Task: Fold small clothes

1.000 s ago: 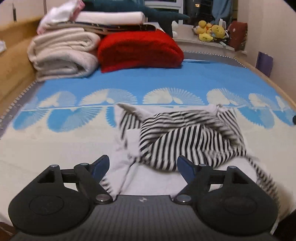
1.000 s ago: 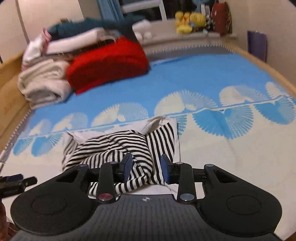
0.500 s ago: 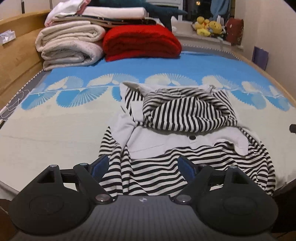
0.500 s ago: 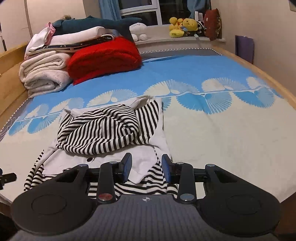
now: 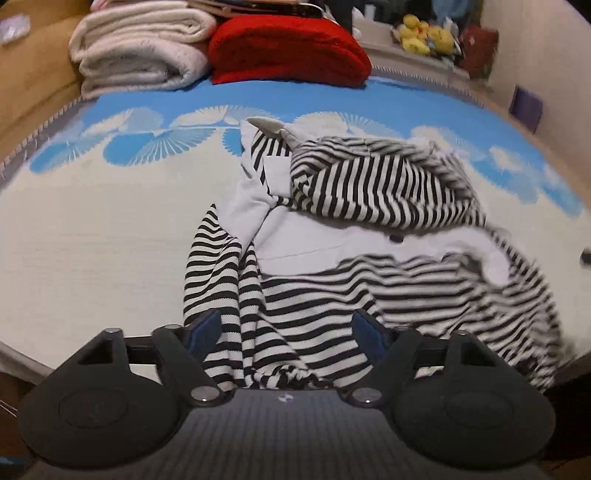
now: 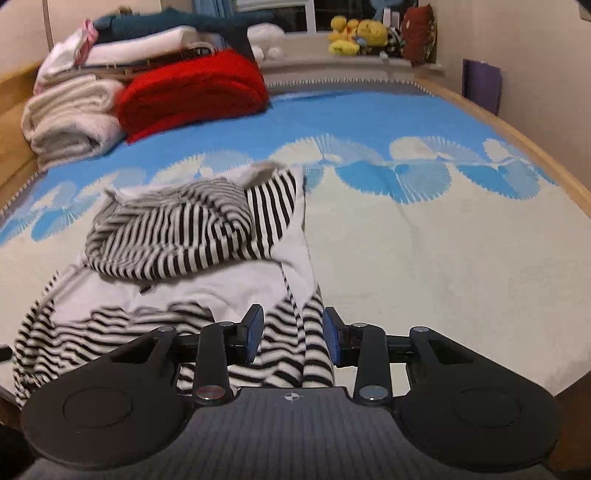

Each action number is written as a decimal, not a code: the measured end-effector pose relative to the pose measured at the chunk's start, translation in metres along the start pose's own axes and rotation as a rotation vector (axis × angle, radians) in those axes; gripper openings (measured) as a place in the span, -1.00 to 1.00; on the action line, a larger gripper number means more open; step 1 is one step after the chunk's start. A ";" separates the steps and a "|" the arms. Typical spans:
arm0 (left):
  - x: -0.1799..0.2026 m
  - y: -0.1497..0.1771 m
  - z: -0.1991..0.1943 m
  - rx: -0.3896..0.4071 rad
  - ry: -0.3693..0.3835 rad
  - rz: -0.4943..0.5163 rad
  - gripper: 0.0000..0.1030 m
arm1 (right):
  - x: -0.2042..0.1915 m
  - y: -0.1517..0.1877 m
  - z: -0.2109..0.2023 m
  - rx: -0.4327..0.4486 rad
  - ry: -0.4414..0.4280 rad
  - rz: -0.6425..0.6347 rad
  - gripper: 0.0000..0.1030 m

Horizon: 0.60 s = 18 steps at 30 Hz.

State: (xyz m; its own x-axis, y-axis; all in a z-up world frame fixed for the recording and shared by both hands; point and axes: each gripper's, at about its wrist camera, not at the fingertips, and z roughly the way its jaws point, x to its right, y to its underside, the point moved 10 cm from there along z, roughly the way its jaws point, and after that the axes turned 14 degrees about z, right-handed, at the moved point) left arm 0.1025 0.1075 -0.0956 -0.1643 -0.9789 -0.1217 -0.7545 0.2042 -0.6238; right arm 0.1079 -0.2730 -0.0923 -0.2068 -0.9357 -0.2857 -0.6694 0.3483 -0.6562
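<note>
A small black-and-white striped hooded garment (image 5: pixel 369 236) lies on the bed, hood folded down over its white chest panel; its lower striped part hangs at the near bed edge. It also shows in the right wrist view (image 6: pixel 207 258). My left gripper (image 5: pixel 286 332) is open, its wide-spread fingers straddling the garment's lower left part. My right gripper (image 6: pixel 291 338) is open with a narrower gap, its fingers on either side of the garment's lower right striped edge, not clamped.
The bed cover (image 5: pixel 92 229) is cream near me and blue with fan patterns farther off. Folded cream blankets (image 5: pixel 144 55) and a red blanket (image 5: pixel 288 51) are stacked at the back. Yellow plush toys (image 6: pixel 354 33) sit on the sill. Wooden bed frame (image 6: pixel 546 162) at right.
Both grippers have pulled back toward the near bed edge and dropped lower over the garment's bottom part. The garment now lies spread out longer, its striped lower body showing.
</note>
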 end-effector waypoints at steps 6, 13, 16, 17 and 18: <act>-0.029 -0.004 0.012 -0.056 0.070 -0.097 -0.32 | 0.017 -0.003 0.003 -0.024 -0.020 0.091 -0.35; -0.069 0.013 0.048 -0.197 0.099 -0.295 -0.29 | 0.041 0.022 0.030 -0.196 -0.022 0.213 -0.33; -0.074 0.035 0.061 -0.290 0.054 -0.363 -0.22 | 0.047 0.040 0.042 -0.279 0.011 0.208 -0.31; -0.073 0.041 0.064 -0.313 0.048 -0.372 -0.19 | 0.049 0.046 0.045 -0.301 0.026 0.200 -0.29; -0.072 0.044 0.066 -0.327 0.047 -0.378 -0.11 | 0.050 0.051 0.047 -0.318 0.036 0.194 -0.28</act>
State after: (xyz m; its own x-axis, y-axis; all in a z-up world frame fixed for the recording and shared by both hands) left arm 0.1232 0.1859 -0.1652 0.1358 -0.9851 0.1059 -0.9251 -0.1643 -0.3423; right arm 0.0972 -0.2994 -0.1732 -0.3725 -0.8574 -0.3552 -0.8021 0.4899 -0.3414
